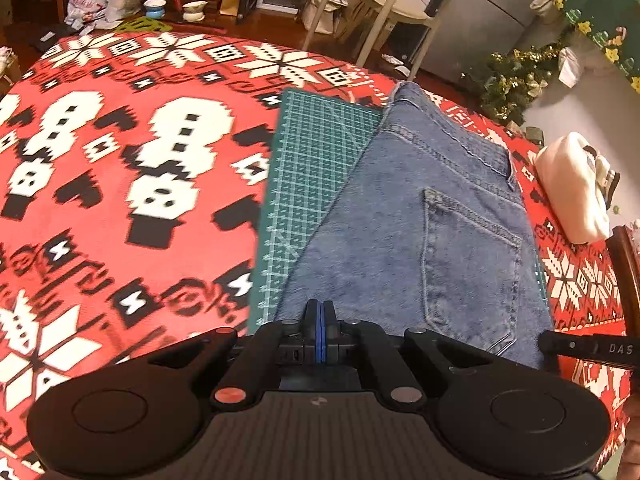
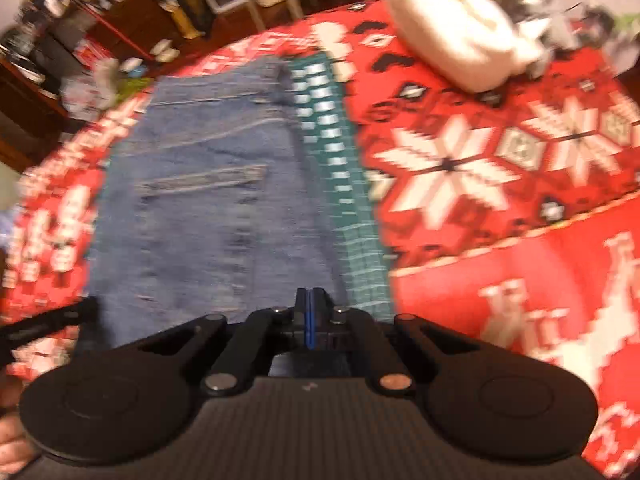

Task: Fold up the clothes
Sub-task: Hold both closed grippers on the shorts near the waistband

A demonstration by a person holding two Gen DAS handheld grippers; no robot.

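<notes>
Folded blue jeans (image 1: 420,216) lie on a green cutting mat (image 1: 308,168), back pocket facing up. My left gripper (image 1: 320,310) is shut above the near edge of the denim, and no cloth shows between its blue pads. A black part of the right gripper reaches in at the right edge. In the blurred right wrist view the jeans (image 2: 208,184) cover most of the mat (image 2: 340,168). My right gripper (image 2: 309,296) is shut over their near right part, pads pressed together with nothing seen between them.
A red, white and black patterned cloth (image 1: 120,160) covers the table. A folded white garment (image 1: 572,188) (image 2: 452,28) lies at the table's right side. Behind the table are a chair (image 1: 392,4), bags, bowls and a tinsel garland (image 1: 516,80).
</notes>
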